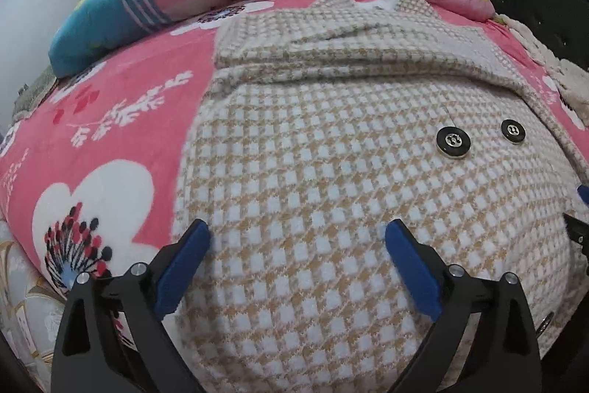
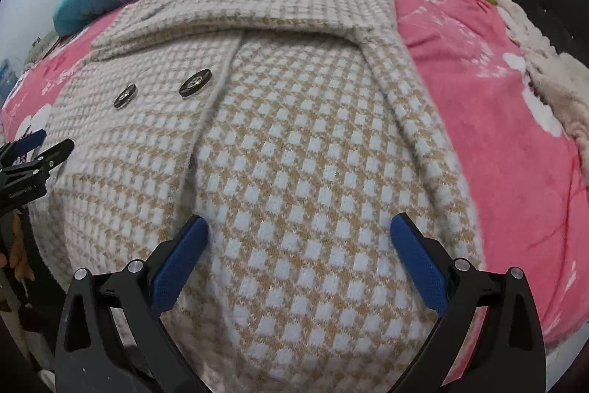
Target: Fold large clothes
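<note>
On the bed (image 1: 110,120), left gripper (image 1: 297,238) and right gripper (image 2: 299,229) are hovering spread, empty, over the checked coat (image 2: 294,142), seemingly positioning for a fold.

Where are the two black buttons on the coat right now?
The two black buttons sit side by side on the houndstooth coat, right of centre in the left wrist view; in the right wrist view, upper left beside the front placket edge.

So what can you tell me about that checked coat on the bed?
The coat is thick and woolly-looking, checked in tan and white. It lies flat on the pink flowery blanket, collar points toward the pink quilt, both sleeves folded across the chest. Two shiny black buttons show on its front. Both pairs of open blue fingers sit over its lower part, gripping nothing.
</note>
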`<state>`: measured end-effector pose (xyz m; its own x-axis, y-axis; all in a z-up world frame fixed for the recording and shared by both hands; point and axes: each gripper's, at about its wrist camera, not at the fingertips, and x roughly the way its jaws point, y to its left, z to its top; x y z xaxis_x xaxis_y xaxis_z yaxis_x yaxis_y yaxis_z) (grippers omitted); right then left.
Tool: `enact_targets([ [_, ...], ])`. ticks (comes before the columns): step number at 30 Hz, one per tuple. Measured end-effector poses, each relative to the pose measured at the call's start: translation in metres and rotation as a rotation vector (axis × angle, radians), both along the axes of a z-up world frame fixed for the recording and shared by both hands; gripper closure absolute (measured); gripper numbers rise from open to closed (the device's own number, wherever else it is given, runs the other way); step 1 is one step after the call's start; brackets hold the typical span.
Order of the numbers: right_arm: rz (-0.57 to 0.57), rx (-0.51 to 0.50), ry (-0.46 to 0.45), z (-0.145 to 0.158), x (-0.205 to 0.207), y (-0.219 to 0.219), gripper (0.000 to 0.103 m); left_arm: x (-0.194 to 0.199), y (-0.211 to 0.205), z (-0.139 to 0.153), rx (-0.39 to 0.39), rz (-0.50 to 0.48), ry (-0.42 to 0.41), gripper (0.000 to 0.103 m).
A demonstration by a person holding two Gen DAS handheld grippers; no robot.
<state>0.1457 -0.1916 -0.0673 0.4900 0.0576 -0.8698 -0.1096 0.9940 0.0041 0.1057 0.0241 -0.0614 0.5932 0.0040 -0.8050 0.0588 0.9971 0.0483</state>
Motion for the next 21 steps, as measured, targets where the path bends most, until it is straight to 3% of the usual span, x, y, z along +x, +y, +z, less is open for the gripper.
enact_targets([
  [8, -0.014, 0.002, 0.023, -0.001, -0.007, -0.005, 0.008, 0.0, 0.007, -0.004, -0.008, 0.002, 0.003, 0.006],
  [21, -0.074, 0.003, 0.075, -0.001, 0.016, -0.004, 0.008, -0.003, 0.002, -0.003, -0.008, 0.002, 0.007, 0.006],
])
